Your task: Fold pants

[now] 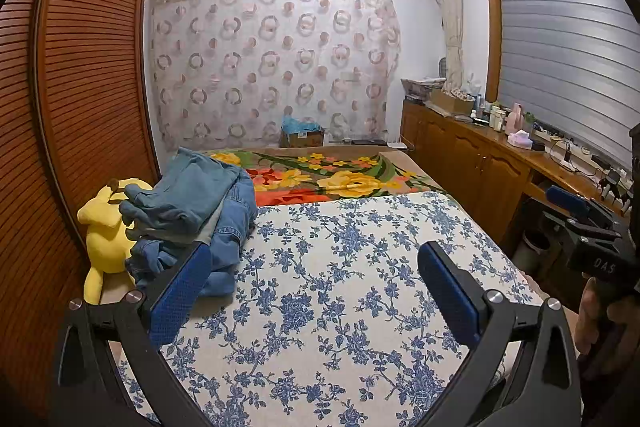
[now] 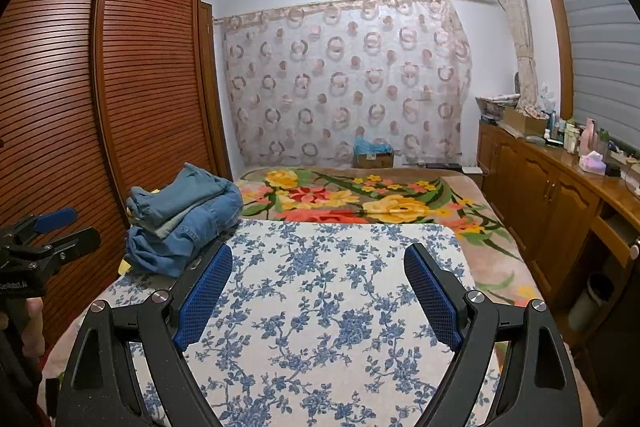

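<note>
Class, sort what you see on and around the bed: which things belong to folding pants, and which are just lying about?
Job:
pile of jeans
blue-flowered cloth
left gripper, open
right gripper, open

Lying about:
yellow plush toy
flowered blanket
cardboard box
tissue box

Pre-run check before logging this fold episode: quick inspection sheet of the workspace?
Surface: bed with blue floral cloth over a flowered blanket; the cloth's middle is bare.
Job's things: pile of denim pants heaped at the cloth's far left corner, not spread out.
Clutter: yellow plush toy against the left of the pile.
Grippers: left gripper and right gripper both open, holding nothing, above the cloth.
Cables: wires on the sideboard at right, away from the bed.
Surroundings: slatted wardrobe left, curtain behind, cardboard box beyond the bed.
</note>
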